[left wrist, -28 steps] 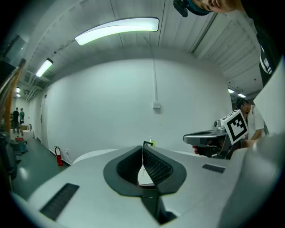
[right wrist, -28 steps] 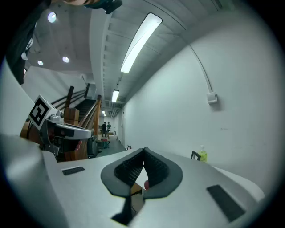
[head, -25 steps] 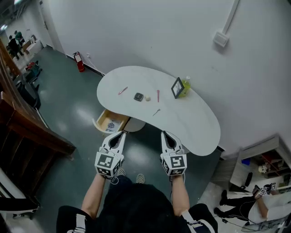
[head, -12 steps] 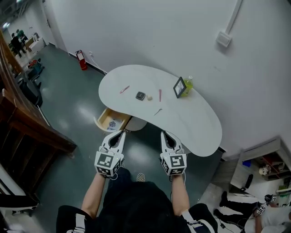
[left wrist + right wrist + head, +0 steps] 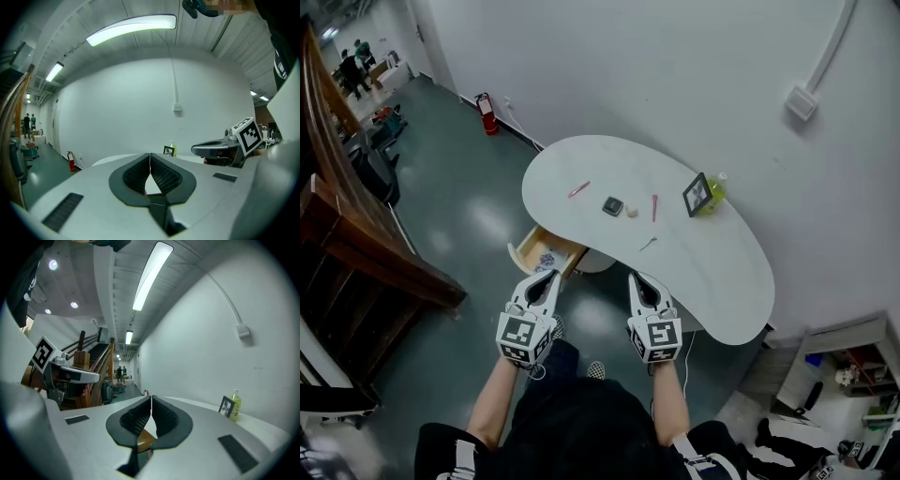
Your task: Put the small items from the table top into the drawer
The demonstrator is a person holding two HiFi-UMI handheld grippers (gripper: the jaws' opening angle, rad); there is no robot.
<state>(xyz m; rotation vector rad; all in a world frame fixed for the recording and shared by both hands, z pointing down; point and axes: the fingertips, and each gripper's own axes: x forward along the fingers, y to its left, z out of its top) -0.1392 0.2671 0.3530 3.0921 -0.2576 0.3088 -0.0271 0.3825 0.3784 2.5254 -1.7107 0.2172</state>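
A white kidney-shaped table (image 5: 712,272) carries small items: a pink pen (image 5: 578,189), a dark square box (image 5: 612,206), a pale eraser-like lump (image 5: 631,211), a second pink pen (image 5: 654,207) and a thin metal piece (image 5: 648,244). Under its near left edge a wooden drawer (image 5: 542,255) stands pulled out with something patterned inside. My left gripper (image 5: 549,277) is shut and empty, just short of the drawer. My right gripper (image 5: 637,278) is shut and empty too, in front of the table's near edge. Each gripper view shows its tips (image 5: 149,155) (image 5: 151,397) meeting.
A small picture frame (image 5: 696,194) and a yellow-green bottle (image 5: 715,190) stand at the table's far edge by the white wall. A red fire extinguisher (image 5: 489,113) is on the floor at the wall. A wooden stair rail (image 5: 356,234) runs along the left. A low shelf (image 5: 853,356) stands at the right.
Both grippers and the head have come closer to the table. The table and drawer now lie further right in the head view. Both jaws stay shut.
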